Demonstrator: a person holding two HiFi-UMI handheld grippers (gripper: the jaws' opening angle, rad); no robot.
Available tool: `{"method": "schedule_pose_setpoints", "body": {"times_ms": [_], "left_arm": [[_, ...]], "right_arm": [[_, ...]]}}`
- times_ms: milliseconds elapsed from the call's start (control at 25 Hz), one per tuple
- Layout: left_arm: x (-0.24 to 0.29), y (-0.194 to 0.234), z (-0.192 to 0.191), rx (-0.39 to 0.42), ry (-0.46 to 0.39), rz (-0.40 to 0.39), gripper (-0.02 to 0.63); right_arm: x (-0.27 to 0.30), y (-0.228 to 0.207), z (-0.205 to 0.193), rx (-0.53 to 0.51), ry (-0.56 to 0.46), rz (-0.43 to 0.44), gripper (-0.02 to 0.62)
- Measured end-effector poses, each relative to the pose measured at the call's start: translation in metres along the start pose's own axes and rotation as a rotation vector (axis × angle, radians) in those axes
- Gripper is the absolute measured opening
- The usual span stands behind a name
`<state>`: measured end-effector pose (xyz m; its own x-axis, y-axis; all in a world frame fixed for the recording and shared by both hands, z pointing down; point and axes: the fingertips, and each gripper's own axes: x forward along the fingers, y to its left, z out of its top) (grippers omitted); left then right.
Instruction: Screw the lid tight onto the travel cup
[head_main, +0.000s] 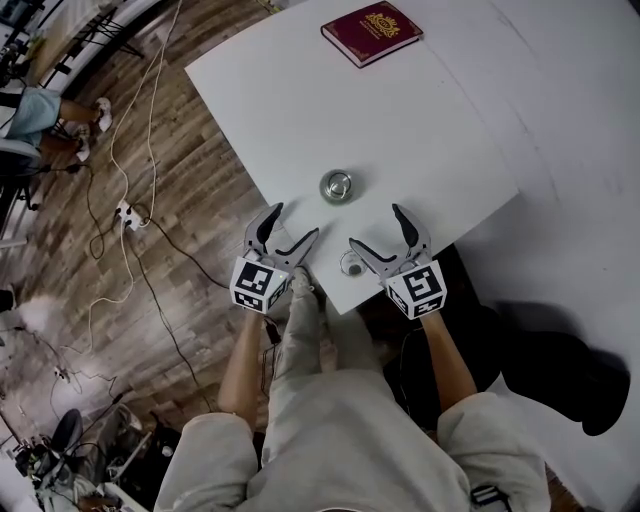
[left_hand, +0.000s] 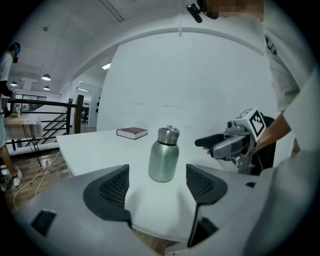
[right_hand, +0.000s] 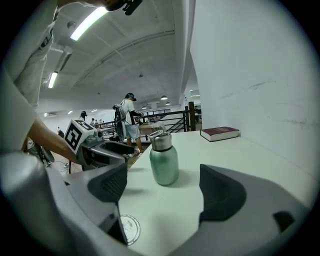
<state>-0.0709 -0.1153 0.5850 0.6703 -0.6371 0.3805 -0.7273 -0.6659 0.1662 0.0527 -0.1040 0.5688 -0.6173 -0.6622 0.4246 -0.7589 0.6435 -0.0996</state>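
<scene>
L gripper (head_main: 297, 220) & R gripper (head_main: 375, 226) gape empty near rounded, brushed-steel travel cup (head_main: 336, 186).

Travel cup (left_hand: 164, 161) looks like satin-finish metal, its top (left_hand: 168, 135) shinier bare steel. Table (head_main: 290, 110) is smooth matt white, floor (head_main: 190, 190) is grainy wood planks.

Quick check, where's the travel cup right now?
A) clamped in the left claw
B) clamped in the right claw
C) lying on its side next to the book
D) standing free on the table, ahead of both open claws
D: the travel cup stands upright on the table, beyond the left claw and the right claw. Both gripper views show the jaws apart with nothing between them.
</scene>
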Motion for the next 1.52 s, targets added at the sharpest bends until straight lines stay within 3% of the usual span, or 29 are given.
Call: {"method": "schedule_pose_setpoints", "body": {"times_ms": [600,1200,1520], "left_arm": [[0.051,-0.005,-0.002,0.071,0.017,-0.097,0.339],[0.093,-0.013,0.017,0.132,-0.005,-0.183,0.345],[0.102,-0.021,0.024,0.133,-0.02,-0.233,0.345]], "right_arm": [[0.041,-0.003,0.024,-0.045,-0.027,0.078,0.41],[0.087,0.003,0.058,-0.133,-0.053,0.222,0.367],[0.096,0.012,0.063,-0.239,-0.032,0.321,0.334]]}}
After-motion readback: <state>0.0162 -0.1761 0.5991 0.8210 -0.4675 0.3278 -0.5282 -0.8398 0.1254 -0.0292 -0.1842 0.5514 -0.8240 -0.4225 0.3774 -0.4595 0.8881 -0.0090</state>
